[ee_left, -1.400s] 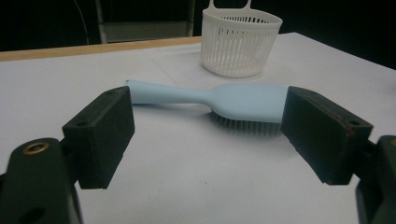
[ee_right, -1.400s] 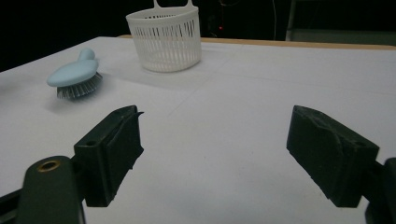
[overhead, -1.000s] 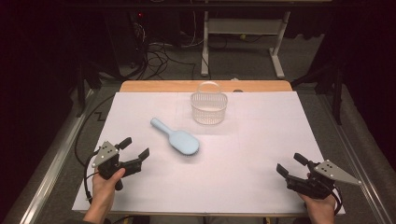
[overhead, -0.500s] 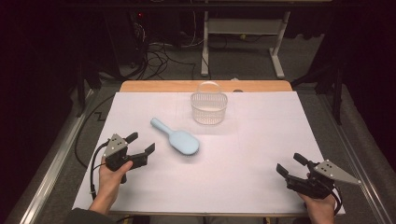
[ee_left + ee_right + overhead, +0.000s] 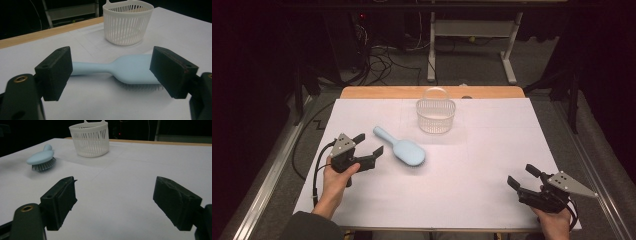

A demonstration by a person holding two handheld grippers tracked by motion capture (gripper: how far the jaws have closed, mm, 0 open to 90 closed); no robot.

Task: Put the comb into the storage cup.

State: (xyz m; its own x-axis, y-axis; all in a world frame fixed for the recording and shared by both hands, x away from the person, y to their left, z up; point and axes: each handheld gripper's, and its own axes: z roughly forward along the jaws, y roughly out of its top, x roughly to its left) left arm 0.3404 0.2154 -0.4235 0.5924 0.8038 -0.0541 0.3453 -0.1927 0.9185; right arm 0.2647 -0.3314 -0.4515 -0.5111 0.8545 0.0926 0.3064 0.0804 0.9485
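Left gripper (image 5: 368, 145), held in the person's left hand (image 5: 336, 179), hovered with its jaws spread wide, just beside the handle of the pale blue plastic hairbrush (image 5: 403, 149) without touching it. That brush lay bristles down on the white paper-covered table (image 5: 472, 200), its slim rounded handle pointing away to the far left and its broad oval head nearer the middle; short grey bristles showed beneath the head (image 5: 130, 72). A white slotted plastic basket (image 5: 436, 114) stood beyond it, apart. Near the front right corner, the right gripper (image 5: 523, 178) rested low with jaws likewise parted, holding nothing.
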